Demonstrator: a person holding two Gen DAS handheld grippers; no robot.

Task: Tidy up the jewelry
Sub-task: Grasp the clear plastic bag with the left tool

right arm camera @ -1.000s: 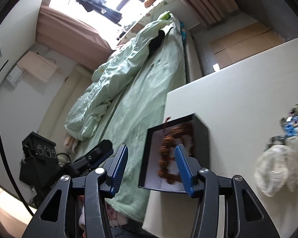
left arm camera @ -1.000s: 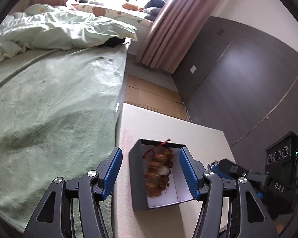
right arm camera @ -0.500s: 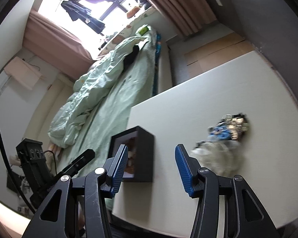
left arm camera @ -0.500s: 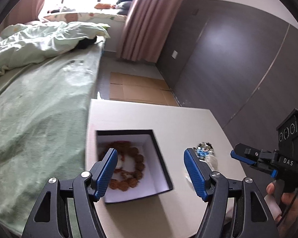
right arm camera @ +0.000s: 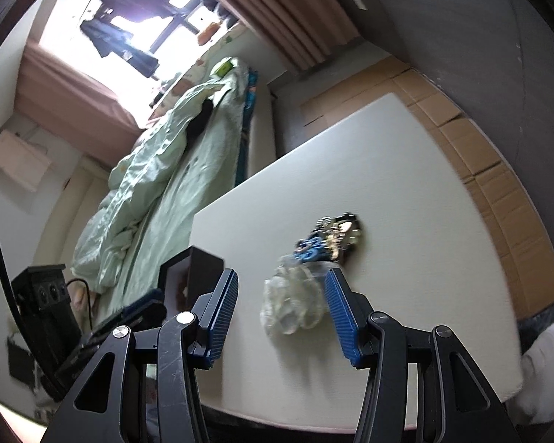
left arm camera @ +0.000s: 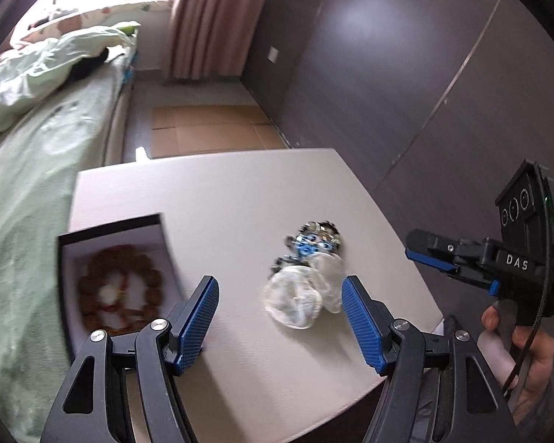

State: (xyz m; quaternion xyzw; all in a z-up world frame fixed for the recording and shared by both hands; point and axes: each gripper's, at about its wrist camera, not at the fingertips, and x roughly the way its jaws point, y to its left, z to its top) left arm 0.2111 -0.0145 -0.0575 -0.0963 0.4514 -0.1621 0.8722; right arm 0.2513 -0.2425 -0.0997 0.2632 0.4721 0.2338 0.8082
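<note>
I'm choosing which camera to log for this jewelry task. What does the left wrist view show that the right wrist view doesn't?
Only the left wrist view looks down into the black box and shows the brown bead bracelet lying inside; it also shows the right gripper with the person's hand.

Only the right wrist view shows the box's dark outer wall, its contents mostly hidden.

Both show the white table, the clear plastic bags, the blue and metallic jewelry pile, and open jaws.
</note>
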